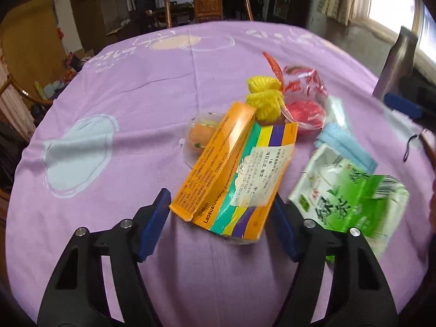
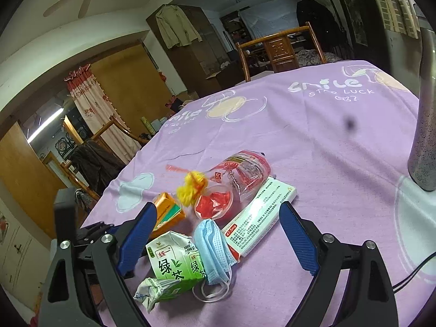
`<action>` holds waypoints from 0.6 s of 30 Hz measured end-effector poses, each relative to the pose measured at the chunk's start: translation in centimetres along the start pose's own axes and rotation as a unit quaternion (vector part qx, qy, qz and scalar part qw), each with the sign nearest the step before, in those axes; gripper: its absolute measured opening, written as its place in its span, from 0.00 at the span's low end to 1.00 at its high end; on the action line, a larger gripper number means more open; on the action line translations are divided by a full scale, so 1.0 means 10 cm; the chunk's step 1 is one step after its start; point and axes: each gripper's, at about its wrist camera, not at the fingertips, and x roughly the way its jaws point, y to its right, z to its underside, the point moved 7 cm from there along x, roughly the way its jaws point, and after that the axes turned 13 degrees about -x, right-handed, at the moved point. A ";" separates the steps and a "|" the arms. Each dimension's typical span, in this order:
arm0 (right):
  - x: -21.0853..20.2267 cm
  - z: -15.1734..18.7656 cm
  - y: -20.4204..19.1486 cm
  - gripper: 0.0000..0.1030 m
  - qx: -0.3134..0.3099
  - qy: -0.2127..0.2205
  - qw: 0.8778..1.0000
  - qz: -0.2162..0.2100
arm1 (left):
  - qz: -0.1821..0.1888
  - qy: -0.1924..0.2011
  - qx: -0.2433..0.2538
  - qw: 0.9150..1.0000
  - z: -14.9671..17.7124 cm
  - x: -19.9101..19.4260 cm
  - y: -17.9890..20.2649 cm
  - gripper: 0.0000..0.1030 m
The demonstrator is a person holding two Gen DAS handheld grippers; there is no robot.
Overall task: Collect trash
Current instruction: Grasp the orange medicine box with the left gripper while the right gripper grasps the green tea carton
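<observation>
The left gripper (image 1: 220,215) stands wide open with the near end of the orange box (image 1: 231,169) lying between its blue fingers (image 1: 154,229); whether either finger touches the box cannot be told. The right gripper (image 2: 218,237) is also spread wide and holds nothing; the green carton (image 2: 174,269) and the blue mask (image 2: 211,248) lie on the cloth (image 2: 313,150) between its fingers.

Taking the orange box as the landmark: in the left view the crumpled green carton (image 1: 351,193) lies just to its right, with the blue mask (image 1: 346,147) beyond the carton. A clear cup (image 1: 200,139) holding something orange sits against the box's far left side. The yellow yarn (image 1: 264,98) lies at the box's far end, touching the red cup (image 1: 305,111) and its red-printed wrapper (image 1: 305,79).

In the right view a white box (image 2: 261,218) lies right of the mask, partly under the red cup (image 2: 215,204). Far off, a wooden chair (image 1: 207,5) stands at the table's far edge, and a grey metal post (image 2: 425,136) rises to the right.
</observation>
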 end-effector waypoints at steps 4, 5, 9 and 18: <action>-0.01 0.00 -0.01 0.87 -0.004 0.001 1.000 0.002 | -0.001 0.019 -0.046 0.999 0.14 -0.31 -0.25 0.65; 0.00 0.00 -0.02 0.87 -0.005 -0.001 1.000 0.001 | 0.000 0.019 -0.052 0.998 0.17 -0.36 -0.28 0.65; 0.01 0.02 -0.04 0.87 -0.007 -0.005 1.000 -0.002 | -0.004 0.013 -0.059 0.998 0.35 -0.56 -0.40 0.68; 0.01 0.01 -0.02 0.87 -0.002 -0.007 1.000 -0.001 | 0.019 -0.009 -0.033 0.999 0.44 -0.49 -0.07 0.92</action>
